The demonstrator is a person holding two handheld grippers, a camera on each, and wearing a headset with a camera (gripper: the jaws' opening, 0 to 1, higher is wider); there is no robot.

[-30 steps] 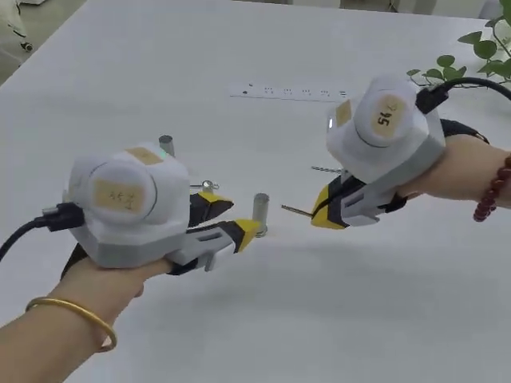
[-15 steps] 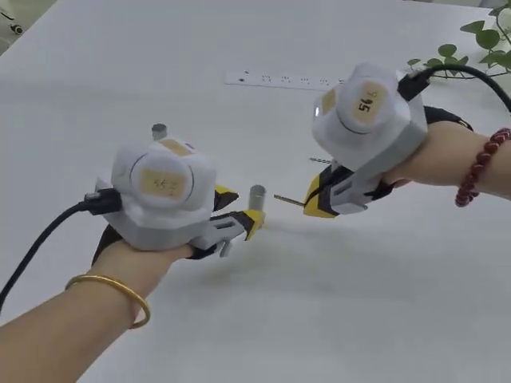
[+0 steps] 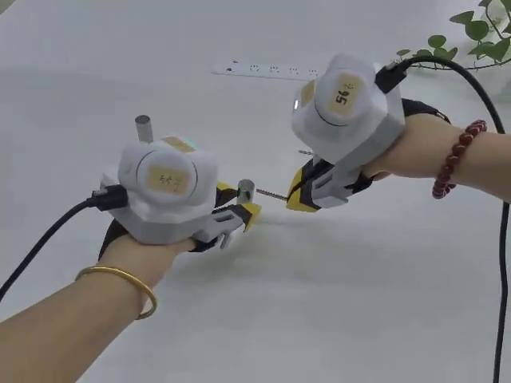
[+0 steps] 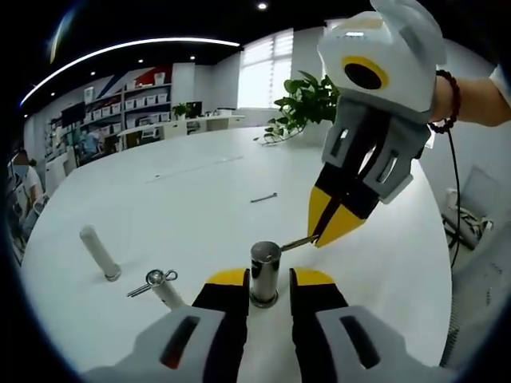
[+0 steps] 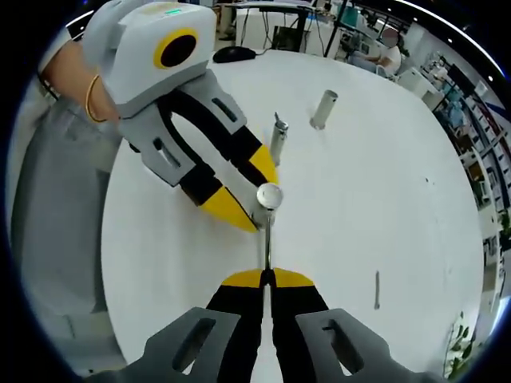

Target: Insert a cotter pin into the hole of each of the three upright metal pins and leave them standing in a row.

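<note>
An upright metal pin (image 4: 265, 270) stands between the jaws of my left gripper (image 4: 267, 279), which is shut on its lower part. My right gripper (image 5: 267, 278) is shut on a cotter pin (image 5: 267, 239), held level with its tip at the pin's top (image 5: 269, 195). The head view shows the left gripper (image 3: 239, 202), the held pin (image 3: 244, 190), the cotter pin (image 3: 275, 195) and the right gripper (image 3: 294, 199) in a line. A second pin (image 4: 164, 286) has a cotter pin through it. A third, plain pin (image 4: 100, 253) stands further left.
A loose cotter pin (image 4: 263, 197) lies on the white table beyond the grippers. A white power strip (image 3: 259, 70) lies at the far side, and a leafy plant (image 3: 479, 28) stands at the far right. Cables trail from both grippers.
My left gripper has moved forward so its jaws now flank the upright pin. The right gripper has brought the cotter pin's tip closer to that pin. The head camera has shifted.
</note>
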